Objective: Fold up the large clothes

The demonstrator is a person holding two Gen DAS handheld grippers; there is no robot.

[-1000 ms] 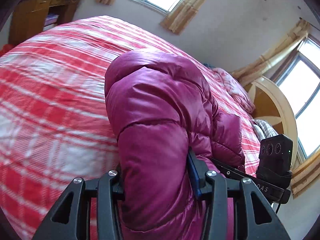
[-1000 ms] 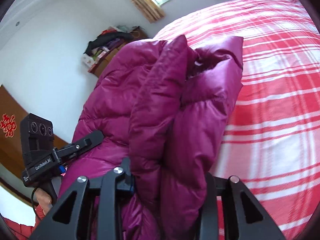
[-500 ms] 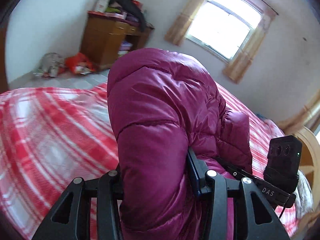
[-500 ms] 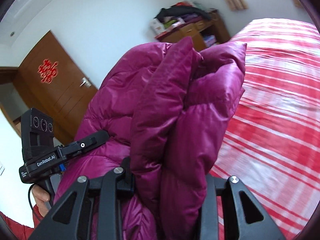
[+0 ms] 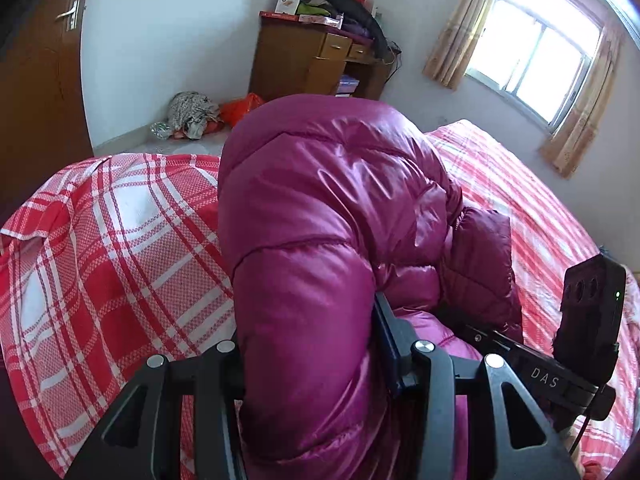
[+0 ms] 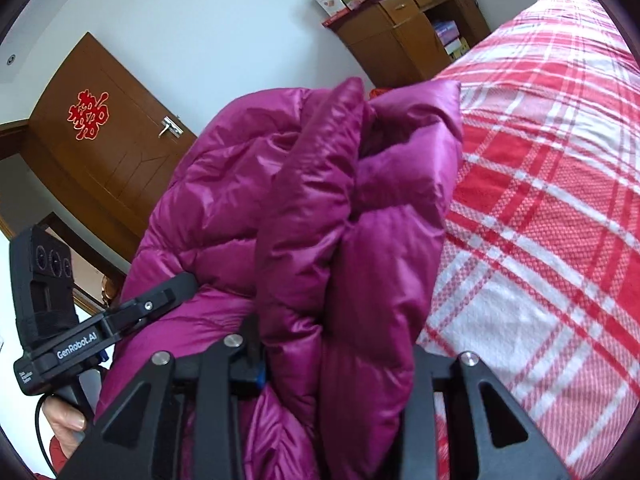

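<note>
A magenta puffer jacket [image 5: 328, 216] is bunched and held up above the red plaid bed [image 5: 100, 248]. My left gripper [image 5: 308, 340] is shut on a thick fold of the jacket, which hides its fingertips. My right gripper [image 6: 336, 344] is shut on another bundle of the jacket [image 6: 320, 208], several layers thick. The right gripper also shows in the left wrist view [image 5: 560, 364], at the jacket's right side. The left gripper shows in the right wrist view [image 6: 100, 332], at the jacket's left side.
A wooden cabinet [image 5: 316, 60] piled with clothes and boxes stands against the far wall. Bags and clutter [image 5: 196, 112] lie on the floor beside it. A brown door [image 6: 108, 148] is at the left. A curtained window [image 5: 532, 52] is beyond the bed [image 6: 552, 208].
Both grippers have swung with the jacket held, turning from the window and headboard side toward the cabinet and door. The grips on the jacket are unchanged.
</note>
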